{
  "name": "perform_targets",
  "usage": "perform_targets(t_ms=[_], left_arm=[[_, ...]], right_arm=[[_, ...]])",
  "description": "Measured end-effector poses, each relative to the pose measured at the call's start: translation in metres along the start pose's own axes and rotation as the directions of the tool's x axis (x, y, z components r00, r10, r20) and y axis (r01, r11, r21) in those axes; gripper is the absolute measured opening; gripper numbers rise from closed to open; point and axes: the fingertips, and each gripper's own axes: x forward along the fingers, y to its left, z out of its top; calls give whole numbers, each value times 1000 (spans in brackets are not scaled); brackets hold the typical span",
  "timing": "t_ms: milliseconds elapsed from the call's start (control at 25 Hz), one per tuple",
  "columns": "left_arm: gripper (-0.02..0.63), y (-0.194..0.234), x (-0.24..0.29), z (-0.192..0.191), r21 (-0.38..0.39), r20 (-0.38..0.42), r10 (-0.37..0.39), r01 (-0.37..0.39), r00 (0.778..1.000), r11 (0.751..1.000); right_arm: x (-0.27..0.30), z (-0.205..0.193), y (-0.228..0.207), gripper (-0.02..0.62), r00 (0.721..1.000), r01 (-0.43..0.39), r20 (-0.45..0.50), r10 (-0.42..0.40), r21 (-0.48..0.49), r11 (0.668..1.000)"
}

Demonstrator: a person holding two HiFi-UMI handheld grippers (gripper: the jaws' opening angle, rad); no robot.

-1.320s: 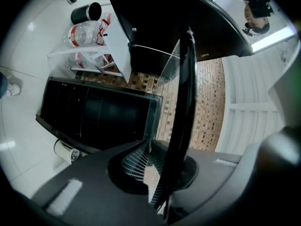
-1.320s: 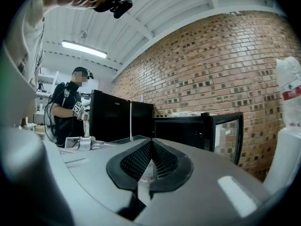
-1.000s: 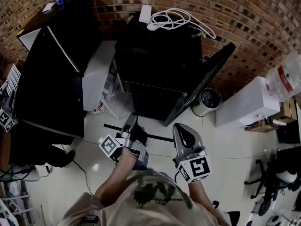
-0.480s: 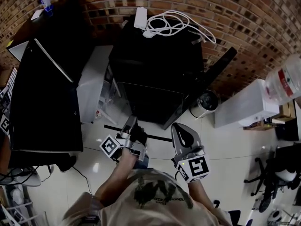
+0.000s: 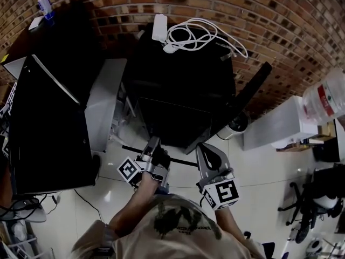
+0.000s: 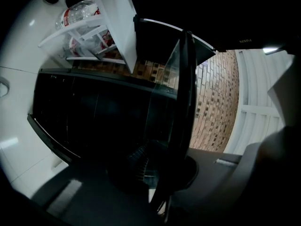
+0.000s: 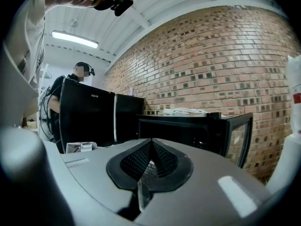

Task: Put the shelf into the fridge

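Note:
The shelf is a clear glass pane with a black rim [image 5: 180, 158], held level just in front of the small black fridge [image 5: 183, 90]. The fridge's door [image 5: 250, 90] stands open to the right. My left gripper [image 5: 154, 144] is shut on the shelf's left part. In the left gripper view the rim [image 6: 184, 102] runs up from the left gripper [image 6: 162, 192], with the dark fridge behind it. My right gripper [image 5: 204, 147] is shut at the shelf's right end. In the right gripper view a thin clear sliver sits between the right gripper's [image 7: 143, 173] pads, facing the fridge [image 7: 188, 131].
A tall black fridge [image 5: 48, 123] stands at the left, its white-lined door [image 5: 105, 101] open beside the small fridge. A white cable and adapter [image 5: 188, 34] lie on the small fridge. A round metal bin [image 5: 237, 122] and a white water dispenser [image 5: 280, 125] stand at the right. Another person [image 7: 70, 88] stands behind.
Both grippers and the shelf have moved forward together, closer to the small fridge's open front. The grips have not changed.

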Motion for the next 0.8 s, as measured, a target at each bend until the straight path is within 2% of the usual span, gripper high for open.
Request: perform_targets(t_ms=[320,800], left_arm=[[18,2,19,7,-5,-13,-6,6,1000,1000],[18,25,46,19,15,-18,24,-24,1000,1000]], right_arm=[[13,2,-8,0,1000,30,-5,-30,2,1000],[28,-8,-21,0,997,70,-40,-70,1,998]])
